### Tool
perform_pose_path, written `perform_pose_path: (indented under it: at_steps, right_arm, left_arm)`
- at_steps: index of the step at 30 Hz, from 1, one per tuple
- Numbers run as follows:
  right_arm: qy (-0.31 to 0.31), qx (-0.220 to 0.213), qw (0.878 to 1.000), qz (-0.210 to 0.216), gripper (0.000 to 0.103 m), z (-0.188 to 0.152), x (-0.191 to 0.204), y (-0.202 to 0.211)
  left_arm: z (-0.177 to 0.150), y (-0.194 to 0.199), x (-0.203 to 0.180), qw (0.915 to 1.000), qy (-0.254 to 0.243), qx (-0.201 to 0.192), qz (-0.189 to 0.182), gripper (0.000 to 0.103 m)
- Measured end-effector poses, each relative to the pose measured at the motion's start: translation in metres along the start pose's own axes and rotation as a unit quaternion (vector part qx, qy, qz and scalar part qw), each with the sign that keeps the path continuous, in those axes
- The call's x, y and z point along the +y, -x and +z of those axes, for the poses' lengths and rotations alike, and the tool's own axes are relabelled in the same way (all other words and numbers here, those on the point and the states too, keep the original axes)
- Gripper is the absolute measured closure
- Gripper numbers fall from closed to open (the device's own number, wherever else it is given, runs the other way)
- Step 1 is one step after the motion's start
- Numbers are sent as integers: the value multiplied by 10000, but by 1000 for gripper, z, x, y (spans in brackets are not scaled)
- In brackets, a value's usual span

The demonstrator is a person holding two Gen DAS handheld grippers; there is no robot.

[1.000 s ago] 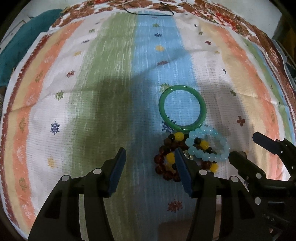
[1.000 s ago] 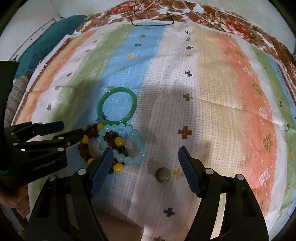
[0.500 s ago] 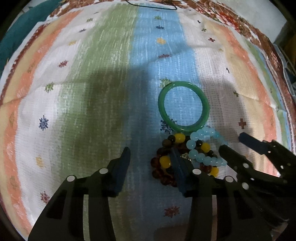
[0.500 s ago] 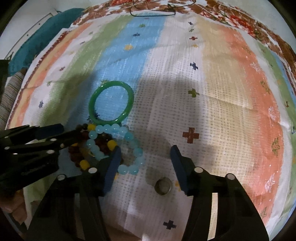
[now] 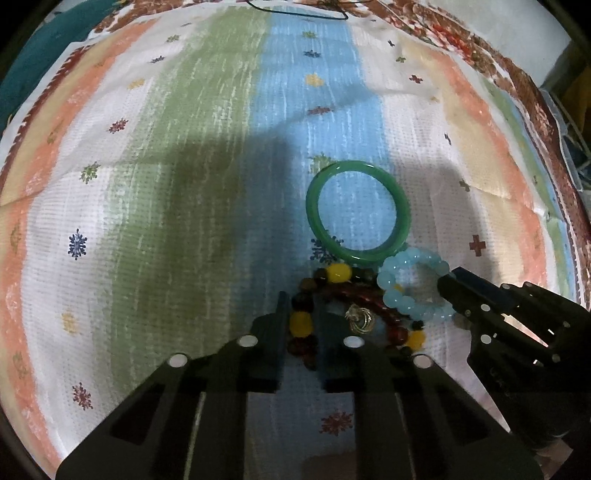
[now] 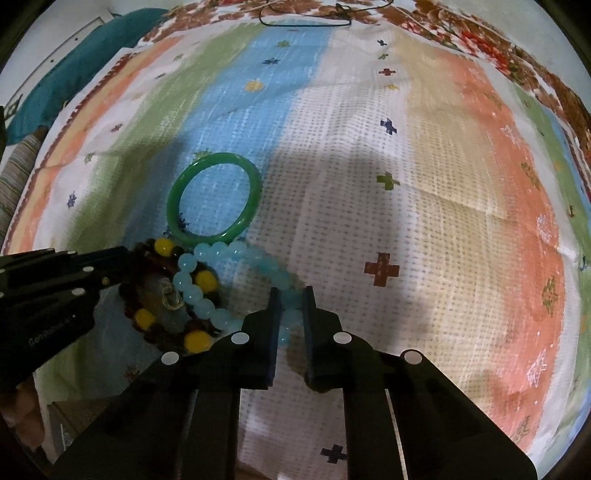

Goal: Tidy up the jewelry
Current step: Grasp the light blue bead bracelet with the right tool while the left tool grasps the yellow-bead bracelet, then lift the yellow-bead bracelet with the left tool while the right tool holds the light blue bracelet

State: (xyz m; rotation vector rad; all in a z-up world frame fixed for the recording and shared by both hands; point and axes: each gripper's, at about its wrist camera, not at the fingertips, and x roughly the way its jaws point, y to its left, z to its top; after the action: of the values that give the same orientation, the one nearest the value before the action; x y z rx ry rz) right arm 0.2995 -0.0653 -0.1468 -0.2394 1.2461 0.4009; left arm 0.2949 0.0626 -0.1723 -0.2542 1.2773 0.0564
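A green bangle (image 5: 400, 206) (image 6: 253, 195) lies flat on the striped cloth (image 5: 184, 184). Just in front of it lies a brown and yellow bead bracelet (image 5: 338, 273) (image 6: 162, 247) with a light blue bead bracelet (image 5: 393, 295) (image 6: 192, 291) overlapping it. A small silver ring (image 5: 360, 319) (image 6: 170, 297) lies inside the brown bracelet. My left gripper (image 5: 301, 317) is shut on the brown and yellow bracelet's near left beads. My right gripper (image 6: 289, 308) is shut on the light blue bracelet's near right beads. Each gripper shows at the edge of the other's view.
A thin dark cord necklace (image 5: 295, 9) (image 6: 306, 20) lies at the cloth's far edge. A teal cushion (image 6: 74, 66) sits beyond the far left corner. The patterned brown border (image 5: 517, 74) marks the cloth's right edge.
Both grippers moved forward and down onto the bracelets and closed from wide open. The small round metal piece near the right gripper is out of sight now.
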Motion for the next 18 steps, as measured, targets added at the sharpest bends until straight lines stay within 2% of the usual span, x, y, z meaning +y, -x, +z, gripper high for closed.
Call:
perform_pose_path:
  at_steps: [8,14,18]
  right_arm:
    - [47,-181,9998,-26,91,0,0,12]
    - [77,-404,9991,-101,91,-1,0,33]
    - [119,-544,9984,-136,91,-4,4,48]
  left_arm:
    - [5,12,-5,9998,-142,-99,13,92]
    - [5,45,-15,9987,-260,-393,-201,92]
    - [2,64,-27,9970,-465,-586,-207,92]
